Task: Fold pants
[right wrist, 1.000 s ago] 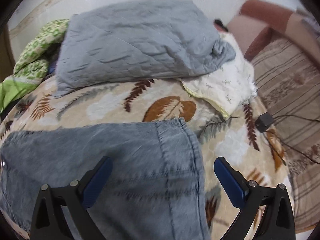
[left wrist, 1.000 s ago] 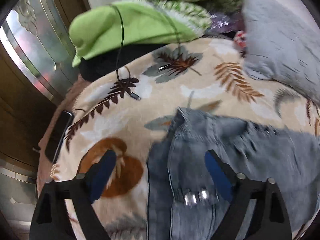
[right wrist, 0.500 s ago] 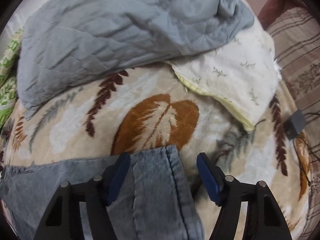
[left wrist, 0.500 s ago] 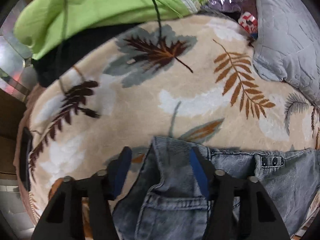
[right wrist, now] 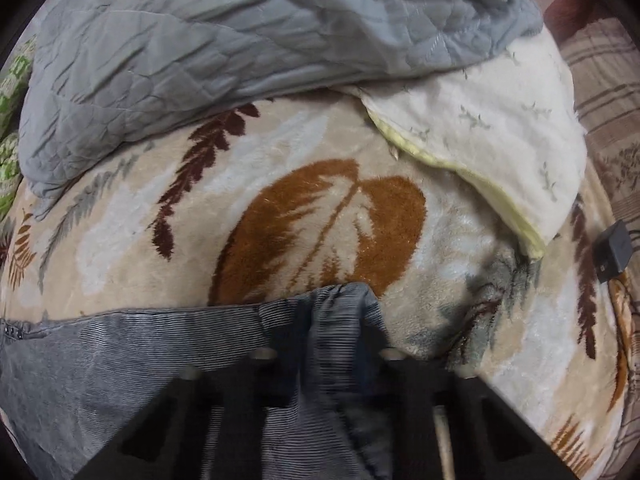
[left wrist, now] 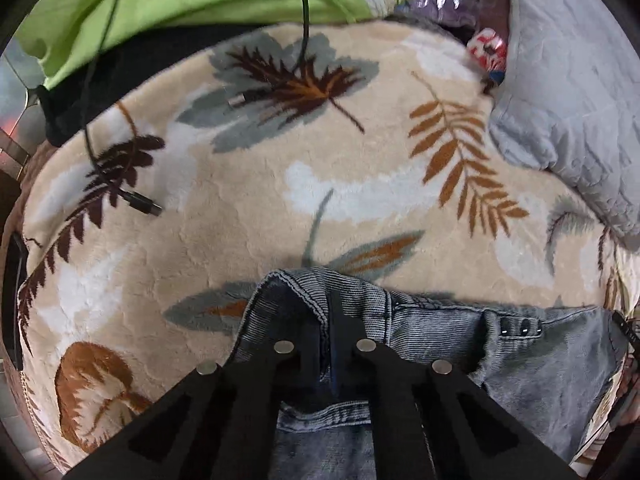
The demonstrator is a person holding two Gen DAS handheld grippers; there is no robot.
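Pinching the waistband of the pants (left wrist: 440, 320), the left gripper (left wrist: 326, 320) has its jaws pressed together on denim, low over a leaf-print blanket (left wrist: 248, 184); a cable (left wrist: 132, 200) lies to the left, a grey quilt (left wrist: 580, 80) at right. From the right wrist, the right gripper (right wrist: 332, 332) likewise clamps the pants' (right wrist: 120, 352) edge on the blanket (right wrist: 320, 216), below the quilt (right wrist: 220, 40).
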